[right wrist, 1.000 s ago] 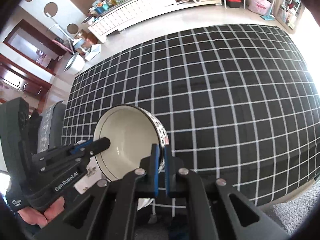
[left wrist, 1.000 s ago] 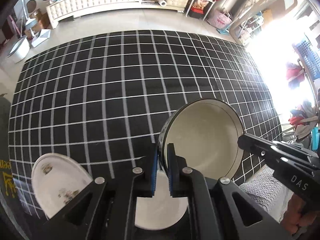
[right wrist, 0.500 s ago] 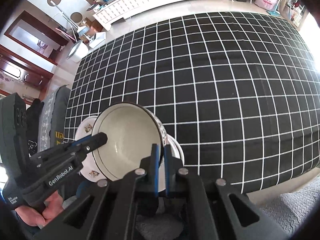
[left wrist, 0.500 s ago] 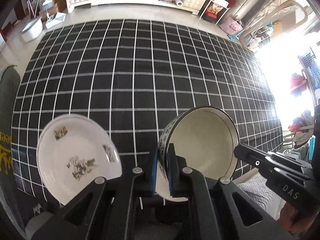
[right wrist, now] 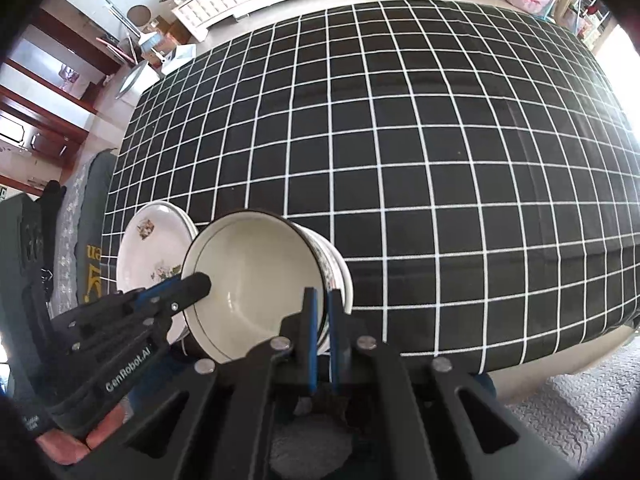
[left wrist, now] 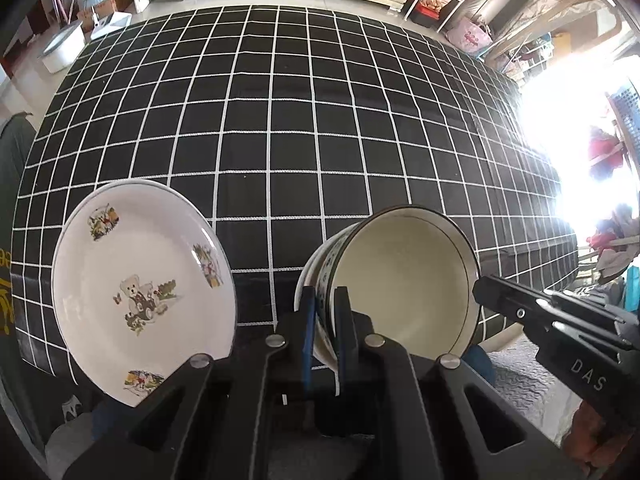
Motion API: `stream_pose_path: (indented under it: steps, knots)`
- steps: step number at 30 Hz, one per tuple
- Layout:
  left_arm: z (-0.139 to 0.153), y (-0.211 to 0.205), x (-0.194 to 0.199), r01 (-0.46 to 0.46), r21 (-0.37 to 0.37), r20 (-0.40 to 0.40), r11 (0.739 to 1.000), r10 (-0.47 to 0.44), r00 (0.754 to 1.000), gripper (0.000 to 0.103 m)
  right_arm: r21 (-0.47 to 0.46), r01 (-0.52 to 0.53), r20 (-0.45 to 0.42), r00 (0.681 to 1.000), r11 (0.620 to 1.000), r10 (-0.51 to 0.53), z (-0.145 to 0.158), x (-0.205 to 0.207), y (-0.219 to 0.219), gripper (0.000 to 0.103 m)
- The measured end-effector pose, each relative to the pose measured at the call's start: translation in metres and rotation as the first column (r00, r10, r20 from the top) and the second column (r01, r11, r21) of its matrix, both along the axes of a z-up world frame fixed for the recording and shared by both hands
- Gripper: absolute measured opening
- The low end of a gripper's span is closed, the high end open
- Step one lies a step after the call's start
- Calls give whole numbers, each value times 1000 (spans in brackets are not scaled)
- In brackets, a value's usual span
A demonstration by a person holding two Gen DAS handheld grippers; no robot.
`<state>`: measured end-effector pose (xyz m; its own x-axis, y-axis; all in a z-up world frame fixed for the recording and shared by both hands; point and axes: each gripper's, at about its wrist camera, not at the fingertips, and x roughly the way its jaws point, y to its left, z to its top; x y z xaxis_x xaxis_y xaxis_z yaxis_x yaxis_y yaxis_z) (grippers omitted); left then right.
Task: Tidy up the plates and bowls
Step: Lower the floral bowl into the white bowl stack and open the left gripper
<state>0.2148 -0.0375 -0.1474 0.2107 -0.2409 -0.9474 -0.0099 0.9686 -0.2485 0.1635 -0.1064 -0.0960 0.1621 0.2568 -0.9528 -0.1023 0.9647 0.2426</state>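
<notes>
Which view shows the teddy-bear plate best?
Left wrist. The plate shows nearly whole, bear print facing the camera, beside the bowl. In the right wrist view the plate is half hidden behind the bowl and the left tool.

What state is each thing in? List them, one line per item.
Bowl: tilted, lifted off the table, rim clamped on both sides.
Left claw: shut on the bowl's rim.
Right claw: shut on the bowl's opposite rim.
Teddy-bear plate: left of the bowl; support hidden.
Checked tablecloth: spread flat.
</notes>
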Motion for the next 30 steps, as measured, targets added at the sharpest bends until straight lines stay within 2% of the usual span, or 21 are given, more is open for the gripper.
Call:
stream_pose_path:
  steps: [3, 5, 6, 9, 11, 21, 23, 25, 30]
  knots:
    - [-3, -1, 1, 6, 7, -7, 1000, -6, 1000, 7, -2, -4, -13, 1000, 1000, 4, -6, 1, 1, 6]
    - [-5, -2, -1, 13, -4, 2, 1000, -13, 1000, 8, 89, -11, -53, 998, 996, 16, -11, 1, 3, 3]
    - [-5, -3, -3, 21, -10, 11, 1000, -21, 1000, 9, 94, -12, -57, 998, 996, 17, -10, 1, 5, 3]
    - [-1, -10, -3, 41, 9, 18, 999, -41, 999, 9, 56, -53, -18, 998, 997, 54, -6, -1, 20, 3]
    - [-2, -6, -4, 29, -5, 11, 1000, -29, 1000, 9, 59, -52, -11, 999, 997, 53, -4, -2, 22, 3]
    - [-6, 6, -5, 11, -31, 3, 999, -11, 1000, 9, 16, -17, 20, 1000, 1000, 16, -1, -3, 2, 4]
    - [-4, 9, -7, 5, -41, 4, 999, -5, 1000, 13, 9, -15, 40, 999, 1000, 15, 3, -4, -1, 4]
    - [3, 12, -9, 6, -43, 23, 999, -5, 1000, 23, 14, -3, 47, 999, 1000, 3, 5, -5, -6, 4]
    - [23, 12, -17, 23, -19, 76, 1000, -22, 997, 23, 26, 15, 72, 997, 1000, -17, 14, -7, -13, 4]
